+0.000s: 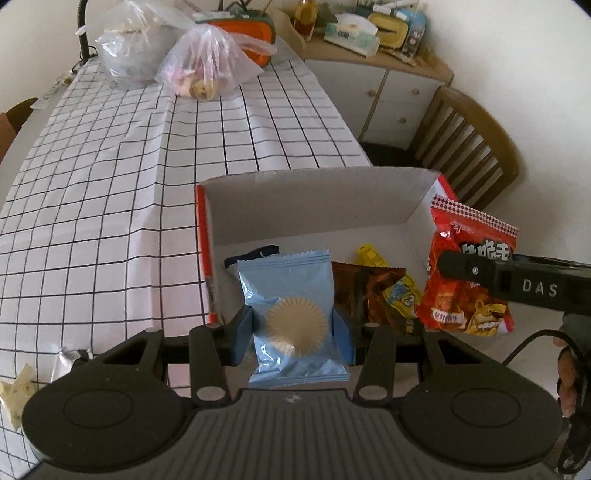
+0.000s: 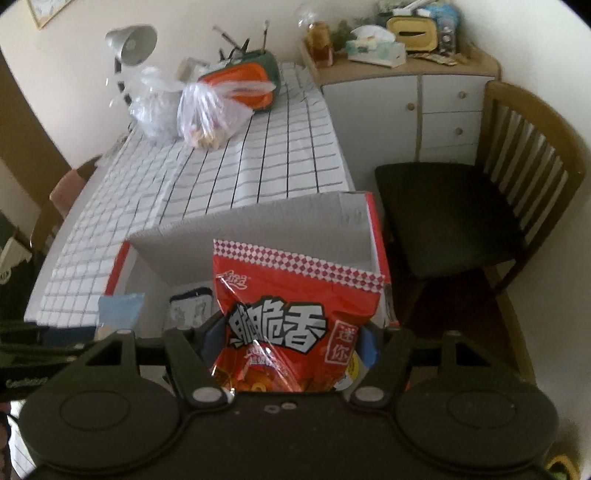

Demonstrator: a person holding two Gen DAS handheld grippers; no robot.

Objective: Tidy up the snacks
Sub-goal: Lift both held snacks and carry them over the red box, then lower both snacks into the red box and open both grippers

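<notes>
My left gripper (image 1: 293, 328) is shut on a light blue snack packet (image 1: 293, 314) with a tan round biscuit printed on it, held over the near edge of an open cardboard box (image 1: 314, 199). Inside the box lie a brown packet (image 1: 364, 291), a yellow cartoon packet (image 1: 400, 295) and a dark-edged white packet (image 1: 251, 256). My right gripper (image 2: 291, 339) is shut on a red snack bag (image 2: 284, 321) with bold white characters, above the box (image 2: 258, 229). That red bag (image 1: 465, 273) and a right fingertip (image 1: 476, 271) also show in the left wrist view.
The table wears a white grid cloth (image 1: 110, 192). Two clear plastic bags (image 1: 207, 70) and an orange-and-green container (image 1: 247, 31) stand at its far end. A wooden chair (image 2: 498, 184) and a white cabinet (image 2: 424, 110) stand to the right. Small wrappers (image 1: 22, 395) lie at the near left.
</notes>
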